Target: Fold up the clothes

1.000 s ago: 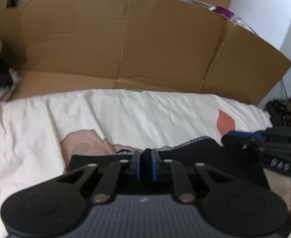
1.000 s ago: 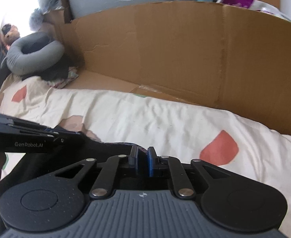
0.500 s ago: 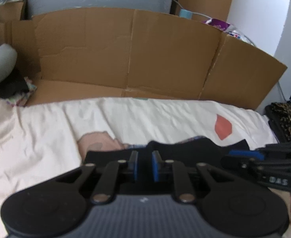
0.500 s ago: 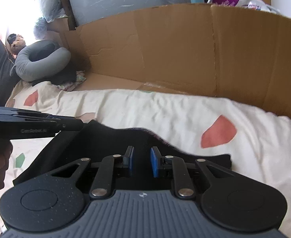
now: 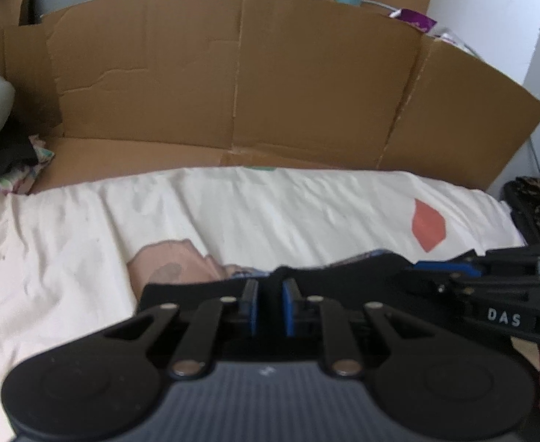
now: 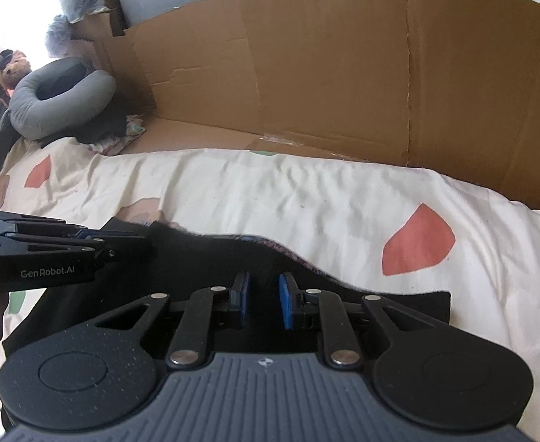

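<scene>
A black garment (image 5: 343, 276) (image 6: 380, 302) lies on the cream bedsheet (image 5: 270, 213), its far edge wavy and its right corner flat. My left gripper (image 5: 270, 287) sits at the garment's far left edge, where a peak of black cloth is pinched between its blue pads. In the right wrist view the left gripper (image 6: 148, 237) comes in from the left with its tips on that raised corner. My right gripper (image 6: 263, 283) hovers over the middle of the garment. Its jaws are closing, with the pads still apart and black cloth beneath and between them. The right gripper (image 5: 402, 276) also shows side-on in the left wrist view.
A cardboard wall (image 5: 233, 92) stands along the far side of the bed. At the far left lie a grey neck pillow (image 6: 60, 110), a small heap of dark clothes (image 6: 111, 132) and a stuffed toy (image 6: 10, 66). A leopard-patterned item (image 5: 535, 206) is off the bed's right end.
A second ago both pairs of pads were almost together on lifted black cloth. Since then the right pads have parted, and the garment's right side has come down flat on the sheet.
</scene>
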